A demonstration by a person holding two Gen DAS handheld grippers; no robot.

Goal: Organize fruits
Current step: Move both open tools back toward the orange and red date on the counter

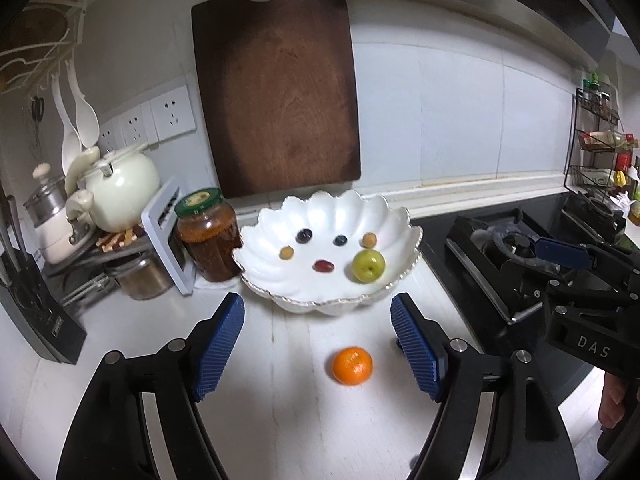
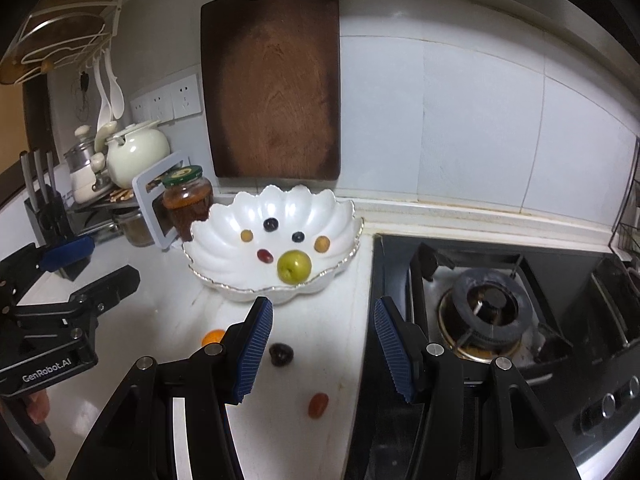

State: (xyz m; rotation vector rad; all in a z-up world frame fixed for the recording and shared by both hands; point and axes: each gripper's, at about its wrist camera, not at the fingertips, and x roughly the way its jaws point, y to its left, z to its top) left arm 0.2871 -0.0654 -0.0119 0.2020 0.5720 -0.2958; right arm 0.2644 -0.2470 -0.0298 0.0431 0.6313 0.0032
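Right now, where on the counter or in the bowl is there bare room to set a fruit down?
Bowl: its near-left floor is bare, ahead of the red grape and left of the green fruit. Counter: free between bowl and orange, and left of the orange. Crowded: the back-left corner around the jar and kettle.

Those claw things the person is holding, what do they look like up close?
Both match: the left claw and right claw are black angular frames with silver pivot bolts, each ending in two blue ribbed pads. White lettering marks the bodies: "DAS" on one side, "GenRobot.AI" on another. No cables show.
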